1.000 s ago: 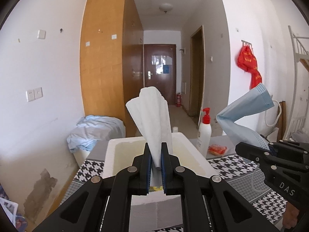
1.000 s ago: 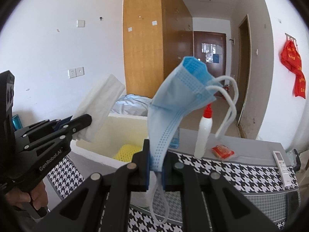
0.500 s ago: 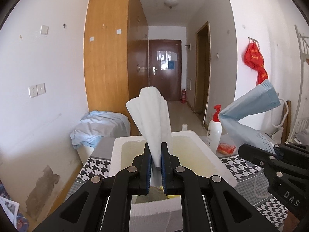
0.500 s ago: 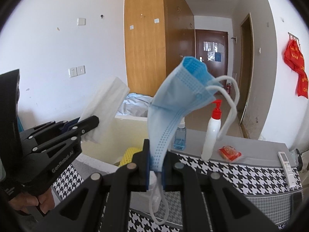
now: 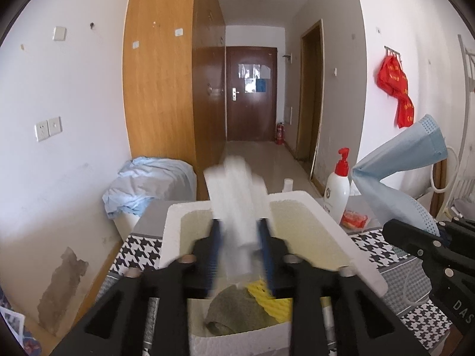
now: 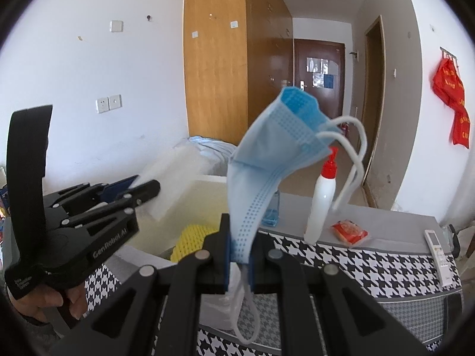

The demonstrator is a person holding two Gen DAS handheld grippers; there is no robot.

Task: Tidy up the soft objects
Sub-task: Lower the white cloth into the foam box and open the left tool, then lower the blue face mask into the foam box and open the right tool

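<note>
Your left tongs [image 5: 239,249] stand spread wide over the foam box [image 5: 368,270]; the white tissue [image 5: 237,204] between them is blurred and looks loose, likely dropping in beside the grey cloth [image 5: 237,308] and yellow sponge [image 5: 270,299]. Your right tongs [image 6: 239,255] pinch the blue mask [image 6: 276,145] upright, to the right of the box, probably queued for the same drop.

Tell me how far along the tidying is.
Done: a grey cloth and a yellow sponge lie in the foam box. In hand: the left gripper has opened over the box, the white tissue blurred between its jaws; the right gripper pinches a blue mask. Left: mask into box.
</note>
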